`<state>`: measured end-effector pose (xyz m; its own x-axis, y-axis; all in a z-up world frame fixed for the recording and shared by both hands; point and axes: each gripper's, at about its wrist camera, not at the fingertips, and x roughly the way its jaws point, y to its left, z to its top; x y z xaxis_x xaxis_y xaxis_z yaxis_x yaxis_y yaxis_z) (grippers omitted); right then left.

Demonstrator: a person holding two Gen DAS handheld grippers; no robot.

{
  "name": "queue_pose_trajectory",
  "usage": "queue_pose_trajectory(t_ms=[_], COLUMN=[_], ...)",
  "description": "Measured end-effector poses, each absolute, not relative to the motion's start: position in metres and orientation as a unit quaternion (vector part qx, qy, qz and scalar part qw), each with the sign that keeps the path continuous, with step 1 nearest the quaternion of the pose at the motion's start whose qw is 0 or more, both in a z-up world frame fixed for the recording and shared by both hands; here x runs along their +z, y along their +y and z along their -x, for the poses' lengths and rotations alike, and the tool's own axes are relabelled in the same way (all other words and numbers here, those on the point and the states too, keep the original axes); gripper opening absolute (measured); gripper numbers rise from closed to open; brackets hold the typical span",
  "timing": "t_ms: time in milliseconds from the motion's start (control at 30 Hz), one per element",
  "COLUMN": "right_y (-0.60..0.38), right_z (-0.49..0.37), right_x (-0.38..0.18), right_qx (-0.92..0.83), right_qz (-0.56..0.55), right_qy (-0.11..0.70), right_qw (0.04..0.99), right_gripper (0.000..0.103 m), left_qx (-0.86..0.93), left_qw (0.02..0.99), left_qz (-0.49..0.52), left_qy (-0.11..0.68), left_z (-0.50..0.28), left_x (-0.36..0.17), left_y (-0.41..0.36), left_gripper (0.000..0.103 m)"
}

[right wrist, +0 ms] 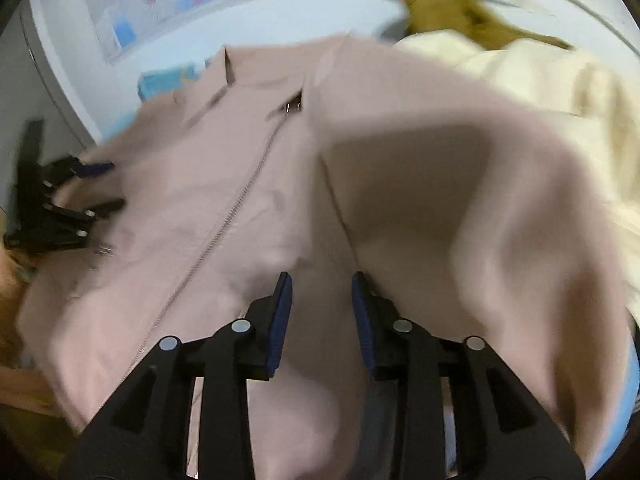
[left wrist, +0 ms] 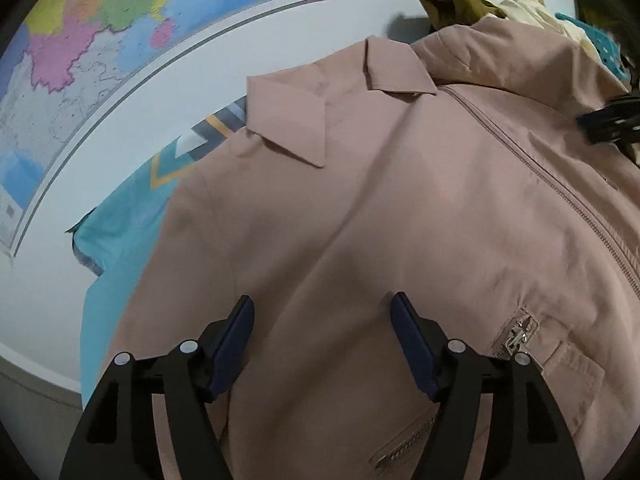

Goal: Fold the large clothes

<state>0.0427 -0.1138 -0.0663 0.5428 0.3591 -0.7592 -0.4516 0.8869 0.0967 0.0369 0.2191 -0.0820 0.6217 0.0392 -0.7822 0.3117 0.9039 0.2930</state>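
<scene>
Pink jacket spread front-up, both grippers released above it.

Left wrist view: the left gripper (left wrist: 322, 316) stands wide, nothing between its pads, over the pink jacket (left wrist: 360, 208); collar (left wrist: 304, 120) at 11 o'clock, chest pocket (left wrist: 560, 364) at 4 o'clock, contents hidden. A good fold likely means pinching the shoulder seam, not loose cloth. Right wrist view: the right gripper (right wrist: 322, 298) is parted, gripping nothing, over a raised fold at 2 o'clock; zipper (right wrist: 224, 224) at 10 o'clock, cream garment (right wrist: 560, 84) beyond. No container shows.
</scene>
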Motion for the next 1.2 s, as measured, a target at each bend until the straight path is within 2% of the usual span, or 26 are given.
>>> queue_pose_trajectory(t_ms=[33, 167, 200, 233, 367, 500, 567, 600, 633, 733, 933, 1000, 1200], right_y=[-0.126, -0.187, -0.202, -0.221, -0.268, -0.275, -0.278, -0.278, -0.281, -0.294, -0.314, -0.309, -0.274], right_z=[-0.029, 0.02, 0.028, 0.035, 0.044, 0.053, 0.056, 0.055, 0.052, 0.055, 0.075, 0.075, 0.067], right_x=[-0.055, -0.021, -0.019, -0.022, -0.055, -0.091, -0.096, -0.098, -0.099, -0.067, 0.05, 0.069, 0.08], right_qx=[0.23, 0.186, 0.161, 0.128, 0.089, 0.108, 0.12, 0.128, 0.139, 0.157, 0.192, 0.205, 0.257], right_qz=[0.053, 0.035, 0.036, 0.039, 0.002, -0.001, -0.016, -0.026, -0.043, -0.076, -0.087, -0.076, -0.043], right_qy=[0.398, 0.341, 0.339, 0.344, 0.401, 0.444, 0.445, 0.448, 0.452, 0.418, 0.31, 0.307, 0.34], right_qw=[0.887, 0.921, 0.926, 0.929, 0.912, 0.89, 0.887, 0.885, 0.88, 0.891, 0.927, 0.926, 0.904], right_gripper=[0.046, 0.063, 0.072, 0.076, 0.077, 0.076, 0.07, 0.045, 0.006, 0.002, 0.002, 0.002, 0.002], left_qx=[-0.069, -0.084, -0.09, -0.097, -0.159, -0.195, -0.217, -0.225, -0.229, -0.247, -0.257, -0.262, -0.262], left_qw=[0.88, 0.902, 0.906, 0.908, 0.908, 0.901, 0.893, 0.889, 0.886, 0.877, 0.873, 0.871, 0.868], left_qz=[-0.203, -0.177, -0.177, -0.176, -0.163, -0.174, -0.174, -0.175, -0.176, -0.172, -0.153, -0.136, -0.103], left_qy=[0.423, 0.386, 0.373, 0.366, 0.352, 0.346, 0.354, 0.358, 0.361, 0.373, 0.384, 0.392, 0.408], left_z=[-0.035, -0.024, -0.021, -0.02, -0.024, -0.029, -0.037, -0.04, -0.043, -0.053, -0.086, -0.102, -0.141], left_x=[-0.077, -0.045, -0.036, -0.031, -0.013, -0.01, -0.013, -0.016, -0.019, -0.025, -0.026, -0.026, -0.03], left_y=[0.22, 0.214, 0.206, 0.2, 0.161, 0.118, 0.096, 0.085, 0.076, 0.053, 0.027, 0.019, 0.0], left_gripper=[0.068, 0.068, 0.068, 0.068, 0.068, 0.068, 0.068, 0.068, 0.068, 0.068, 0.066, 0.057, 0.045])
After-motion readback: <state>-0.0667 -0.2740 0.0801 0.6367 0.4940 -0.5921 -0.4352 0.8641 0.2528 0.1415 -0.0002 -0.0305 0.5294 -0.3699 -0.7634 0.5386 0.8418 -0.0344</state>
